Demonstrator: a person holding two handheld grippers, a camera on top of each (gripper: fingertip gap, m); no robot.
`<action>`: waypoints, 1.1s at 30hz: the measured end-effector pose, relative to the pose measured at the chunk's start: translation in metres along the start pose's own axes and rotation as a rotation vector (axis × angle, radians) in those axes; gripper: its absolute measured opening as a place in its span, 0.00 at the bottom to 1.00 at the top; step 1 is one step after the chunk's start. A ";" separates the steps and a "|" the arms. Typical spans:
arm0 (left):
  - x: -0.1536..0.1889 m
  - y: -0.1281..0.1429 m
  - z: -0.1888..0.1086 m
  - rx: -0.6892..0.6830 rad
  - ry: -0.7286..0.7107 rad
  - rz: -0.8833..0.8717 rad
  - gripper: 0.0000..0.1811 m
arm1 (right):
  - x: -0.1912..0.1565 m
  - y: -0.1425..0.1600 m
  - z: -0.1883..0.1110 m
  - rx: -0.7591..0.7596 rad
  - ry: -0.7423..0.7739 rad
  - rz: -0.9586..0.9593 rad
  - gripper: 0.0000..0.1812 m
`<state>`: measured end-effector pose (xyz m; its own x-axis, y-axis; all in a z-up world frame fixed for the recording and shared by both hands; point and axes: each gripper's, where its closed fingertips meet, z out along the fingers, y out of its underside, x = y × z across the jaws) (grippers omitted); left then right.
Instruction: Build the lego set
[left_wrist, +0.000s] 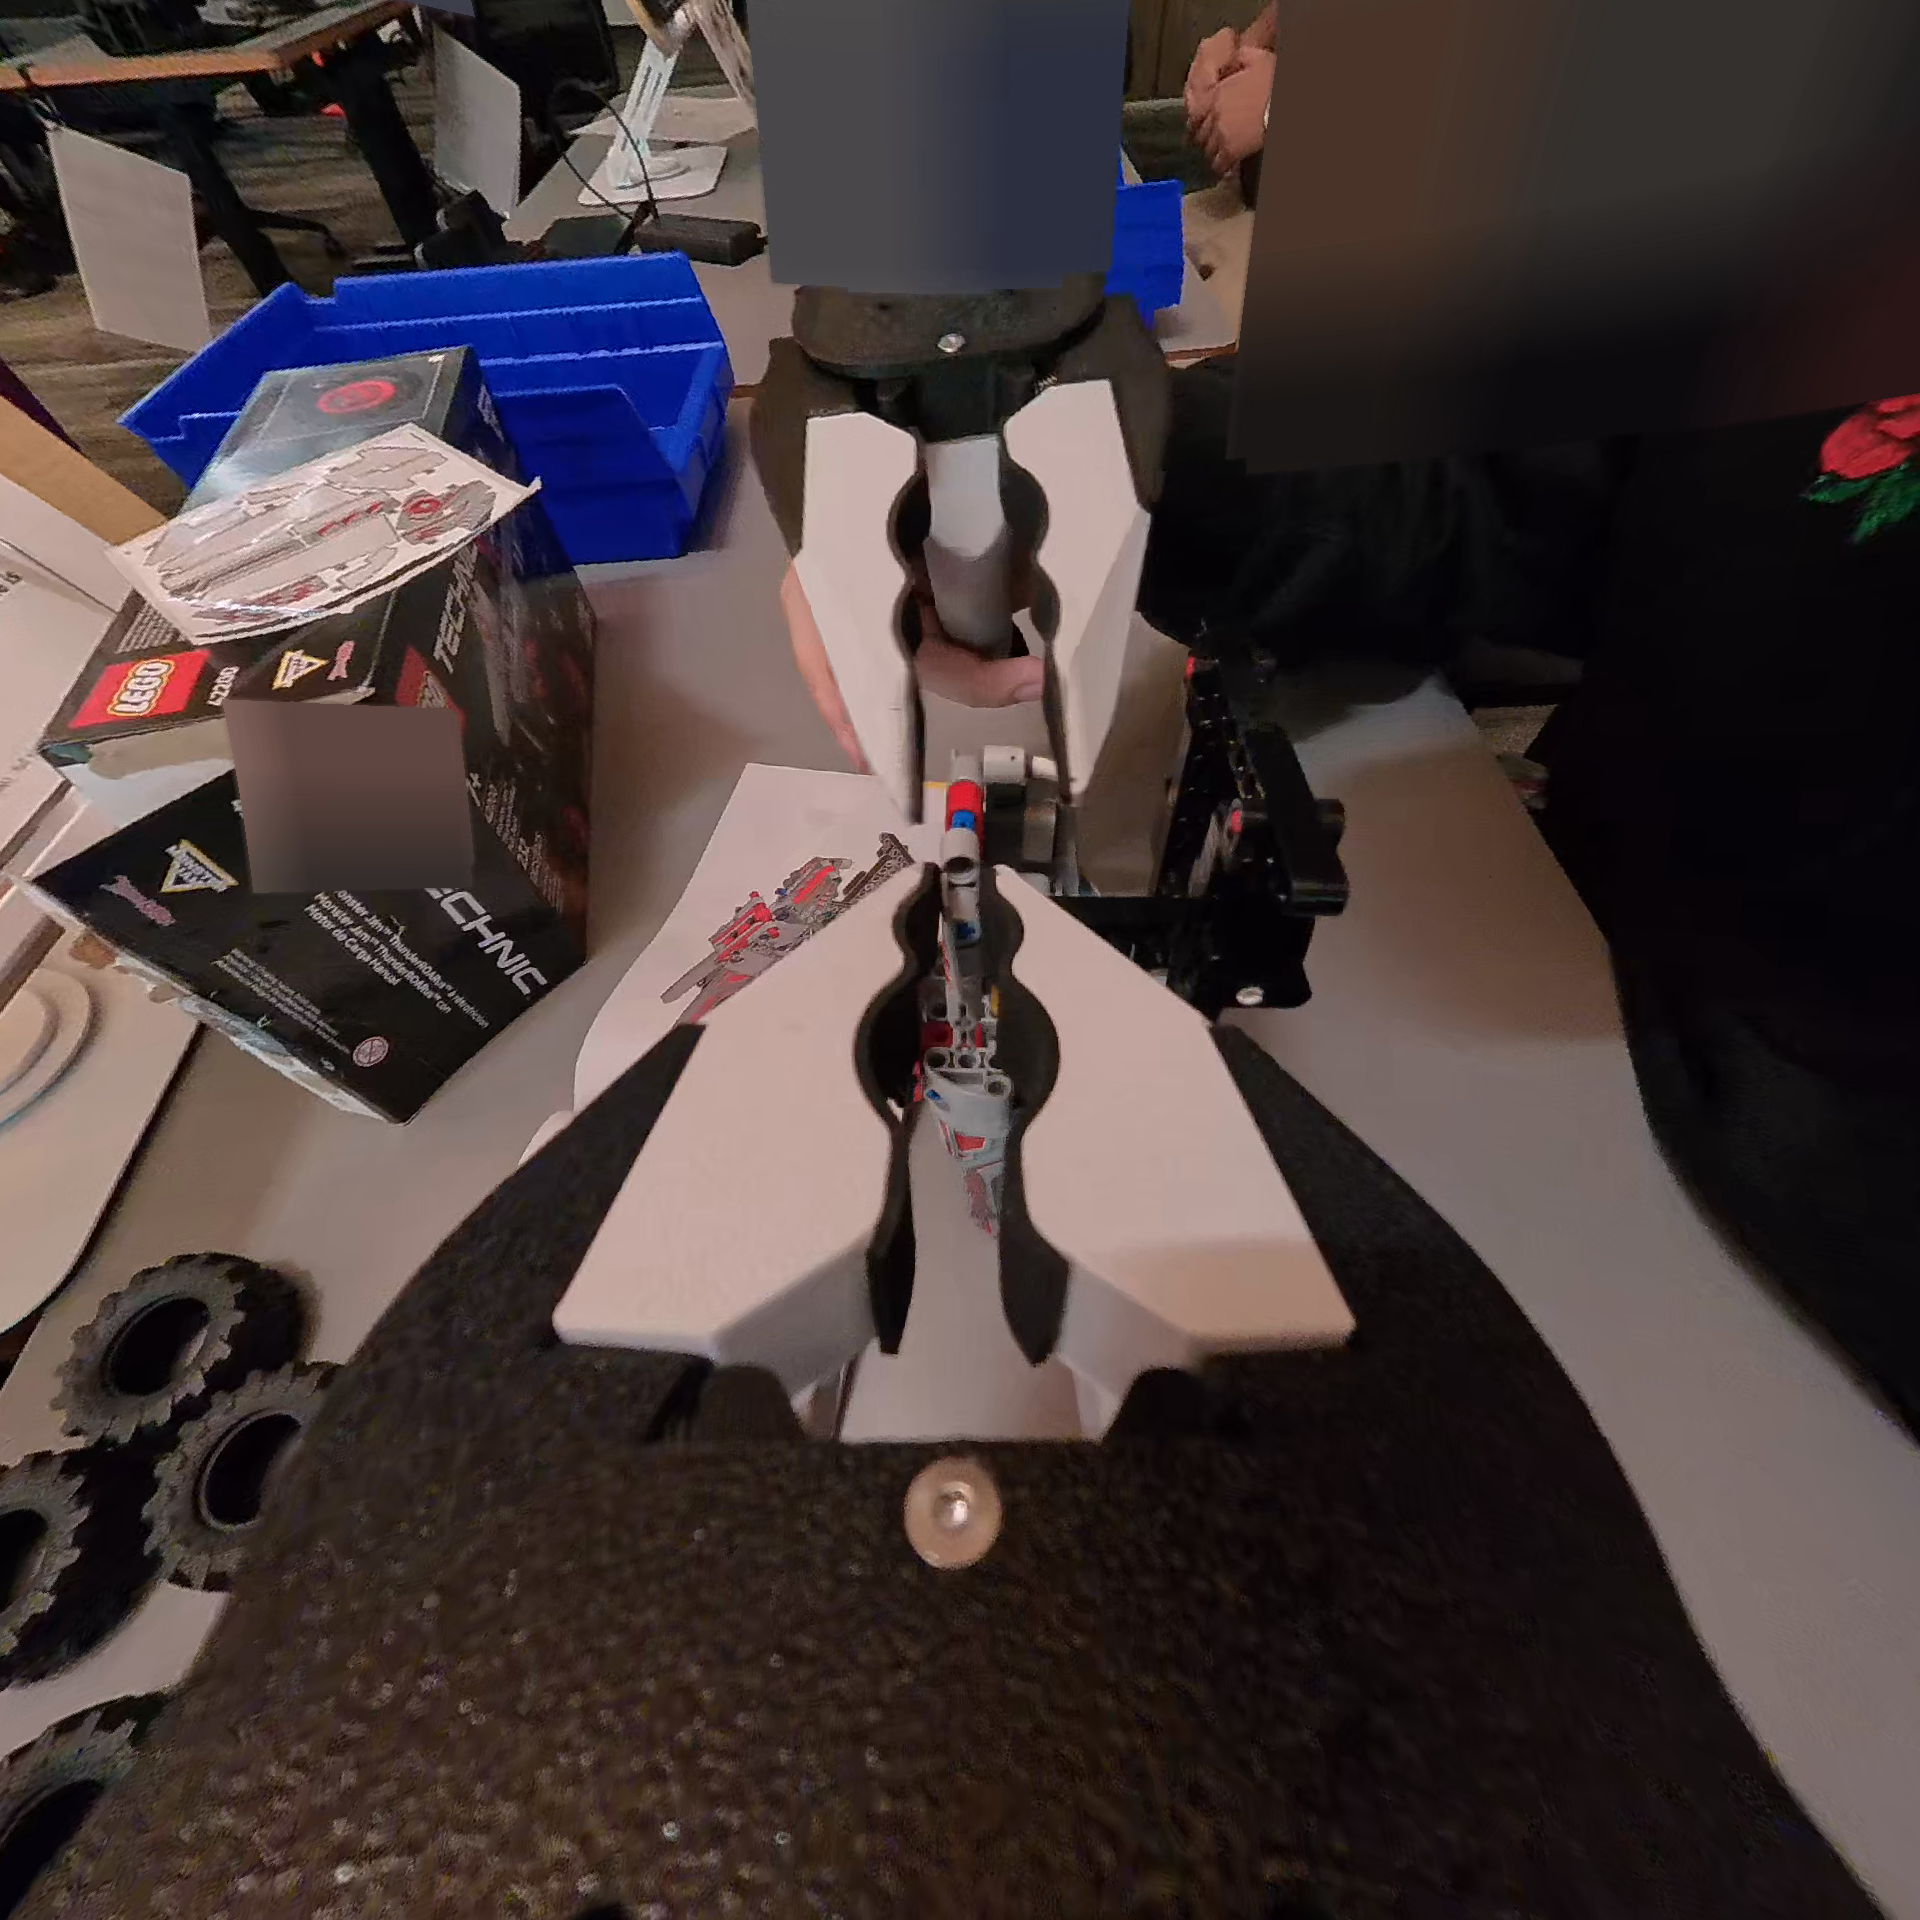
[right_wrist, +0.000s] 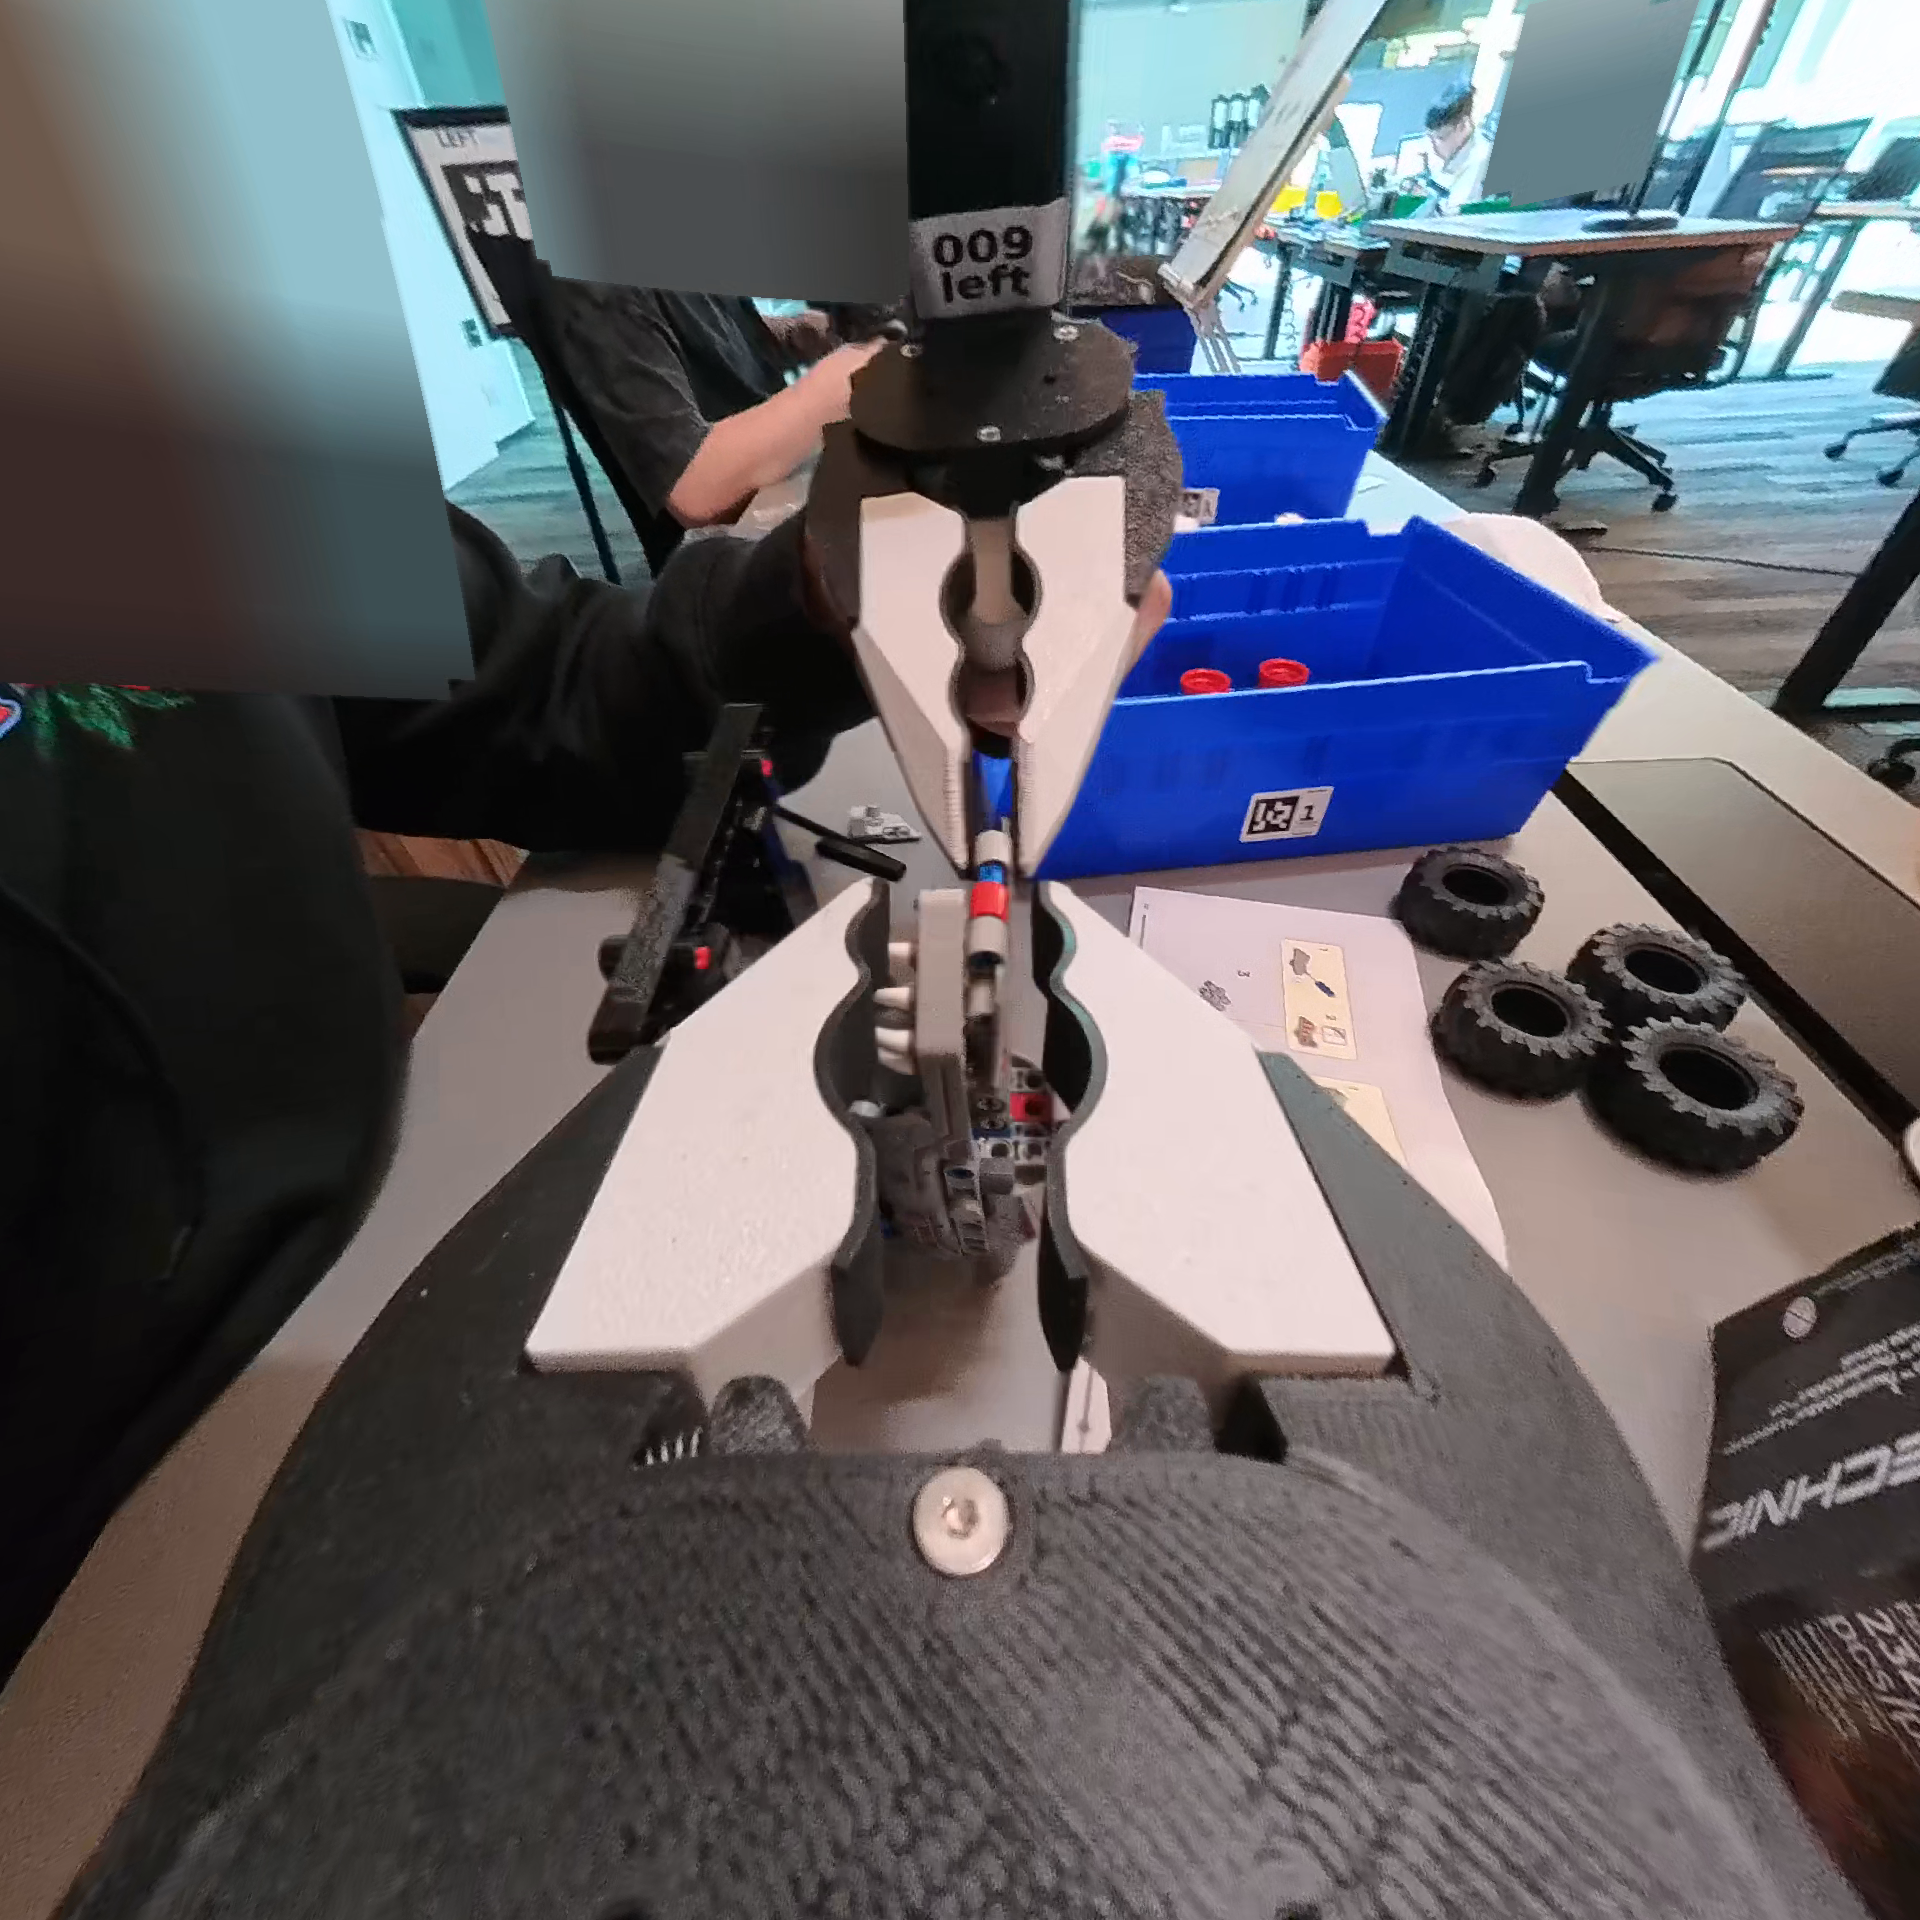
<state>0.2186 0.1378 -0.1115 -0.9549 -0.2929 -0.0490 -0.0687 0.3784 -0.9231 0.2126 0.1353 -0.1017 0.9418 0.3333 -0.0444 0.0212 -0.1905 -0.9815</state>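
My left gripper (left_wrist: 958, 883) is shut on a slim grey, red and blue lego assembly (left_wrist: 961, 997) held above the table. My right gripper (left_wrist: 987, 805) faces it from the far side and grips the assembly's grey block end. In the right wrist view my right gripper (right_wrist: 961, 904) is shut on the grey block part (right_wrist: 940, 1029). There the left gripper (right_wrist: 992, 862) pinches a thin red, white and blue rod (right_wrist: 987, 894) that meets that block. The two sets of fingertips almost touch.
A black lego frame (left_wrist: 1236, 862) stands beside the grippers, also in the right wrist view (right_wrist: 686, 894). Several black tyres (right_wrist: 1600, 997), an instruction sheet (right_wrist: 1278, 977), blue bins (right_wrist: 1351, 707) with red parts (right_wrist: 1242, 677), and the black set box (left_wrist: 343, 831) surround them. Less than 4 cm separates the two grippers' tips.
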 end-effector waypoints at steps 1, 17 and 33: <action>0.001 0.000 0.001 -0.001 0.000 0.004 0.02 | 0.002 0.002 -0.001 -0.012 0.011 0.001 0.14; -0.001 0.000 0.001 -0.009 -0.022 0.006 0.02 | 0.004 0.003 -0.001 -0.060 0.051 0.063 0.08; -0.005 0.000 0.001 0.014 -0.018 -0.047 0.02 | 0.008 0.003 0.000 -0.062 0.095 0.026 0.08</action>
<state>0.2231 0.1386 -0.1116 -0.9455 -0.3255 -0.0120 -0.1091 0.3512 -0.9299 0.2204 0.1376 -0.1053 0.9697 0.2393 -0.0484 0.0148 -0.2558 -0.9666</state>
